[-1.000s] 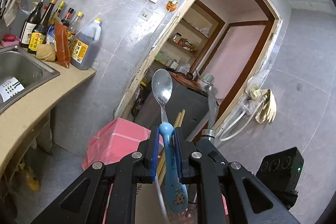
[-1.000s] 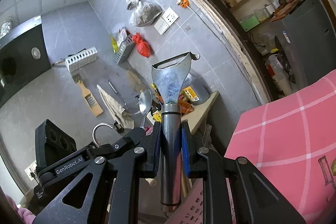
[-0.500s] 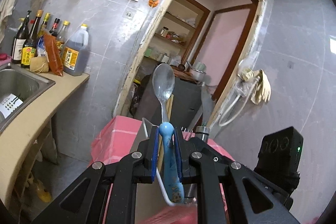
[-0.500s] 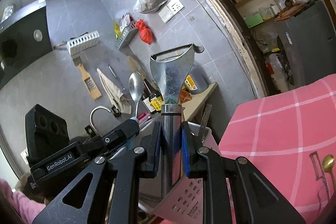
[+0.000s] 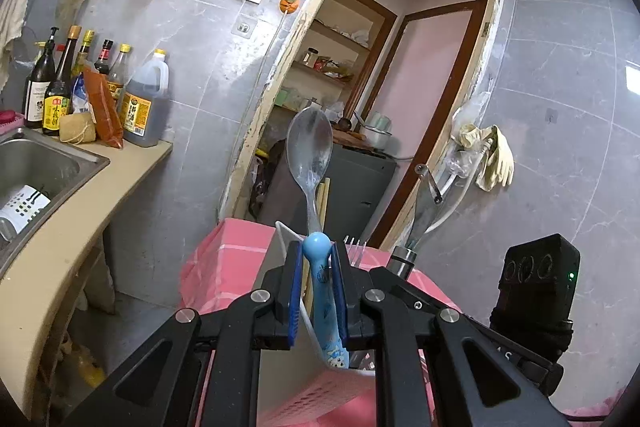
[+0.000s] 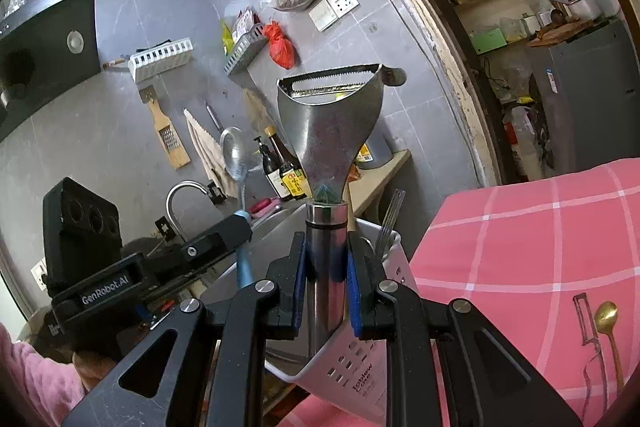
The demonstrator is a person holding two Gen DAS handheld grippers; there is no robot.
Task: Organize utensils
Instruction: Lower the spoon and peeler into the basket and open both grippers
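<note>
My left gripper (image 5: 316,259) is shut on the blue handle of a metal spoon (image 5: 310,151), bowl pointing up. Held in the right gripper (image 6: 326,259), a steel peeler (image 6: 332,131) stands upright by its round handle, serrated blade on top. Both are held over a white perforated utensil caddy (image 6: 360,375) on a pink checked tablecloth (image 6: 520,247). A fork (image 6: 390,223) and wooden chopsticks (image 5: 323,201) stand in the caddy. From the right wrist view the left gripper (image 6: 240,223) with its spoon (image 6: 235,155) is at left; the peeler (image 5: 424,207) shows right of the spoon in the left wrist view.
A steel sink (image 5: 36,163) and beige counter (image 5: 60,259) lie to the left, with sauce bottles (image 5: 60,87) along the wall. A gold spoon (image 6: 606,319) lies on the cloth at right. A doorway (image 5: 400,87) opens behind. A pink sleeve (image 6: 24,375) shows bottom left.
Both views have rolled toward level. The caddy and pink cloth have come up under both grippers. Spoon and peeler remain gripped as before.
</note>
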